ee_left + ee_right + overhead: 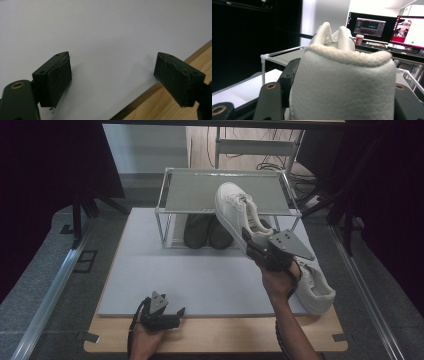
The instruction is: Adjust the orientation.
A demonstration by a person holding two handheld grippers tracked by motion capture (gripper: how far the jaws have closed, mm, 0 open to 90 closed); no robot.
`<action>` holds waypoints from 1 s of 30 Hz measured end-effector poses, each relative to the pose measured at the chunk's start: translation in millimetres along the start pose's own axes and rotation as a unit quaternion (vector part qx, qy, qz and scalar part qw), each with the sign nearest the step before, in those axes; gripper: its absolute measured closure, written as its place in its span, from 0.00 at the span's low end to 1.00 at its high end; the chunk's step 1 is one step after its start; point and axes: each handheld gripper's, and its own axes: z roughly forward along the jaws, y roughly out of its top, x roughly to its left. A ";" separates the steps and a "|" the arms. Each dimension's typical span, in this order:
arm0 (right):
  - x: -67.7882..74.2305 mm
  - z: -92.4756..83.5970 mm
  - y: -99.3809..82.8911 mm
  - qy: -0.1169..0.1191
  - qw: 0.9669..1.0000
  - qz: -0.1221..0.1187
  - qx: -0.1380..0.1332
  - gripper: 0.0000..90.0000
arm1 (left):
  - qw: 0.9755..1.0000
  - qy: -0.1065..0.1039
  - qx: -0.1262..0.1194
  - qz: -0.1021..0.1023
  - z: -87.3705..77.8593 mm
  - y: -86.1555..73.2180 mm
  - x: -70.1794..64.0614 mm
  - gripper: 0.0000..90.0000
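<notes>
My right gripper (251, 244) is shut on the heel of a white sneaker (232, 209) and holds it in the air. Its toe points up and away, over the front edge of the rack's grey top shelf (200, 192). In the right gripper view the sneaker's heel (344, 80) sits between the jaws, with one black finger (287, 77) against its left side. A second white sneaker (314, 287) lies on the mat at the right. My left gripper (176, 313) rests near the table's front edge, open and with nothing in it (112, 77).
A pair of dark shoes (207, 231) stands under the top shelf, inside the wire rack. The white mat (190, 275) covers most of the wooden table (225, 335). Monitors (368, 26) and a red cup (359, 39) stand far behind the rack. Dark curtains hang at both sides.
</notes>
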 end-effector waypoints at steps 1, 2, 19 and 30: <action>0.3 5.1 0.2 -0.003 1.000 -0.002 -0.001 0.47 | 1.000 0.000 0.000 0.000 0.0 0.0 0.0 0.16; 0.4 9.2 0.2 -0.007 1.000 -0.001 -0.001 0.47 | 1.000 0.000 0.000 0.000 0.0 0.0 0.0 0.16; 3.0 74.9 3.0 -0.057 0.998 0.006 0.006 0.46 | 1.000 -0.001 0.001 0.000 -0.2 -0.1 0.2 0.16; 4.7 109.3 1.8 -0.075 0.997 0.016 0.019 0.46 | 1.000 -0.001 0.000 0.000 -0.2 -0.2 0.1 0.16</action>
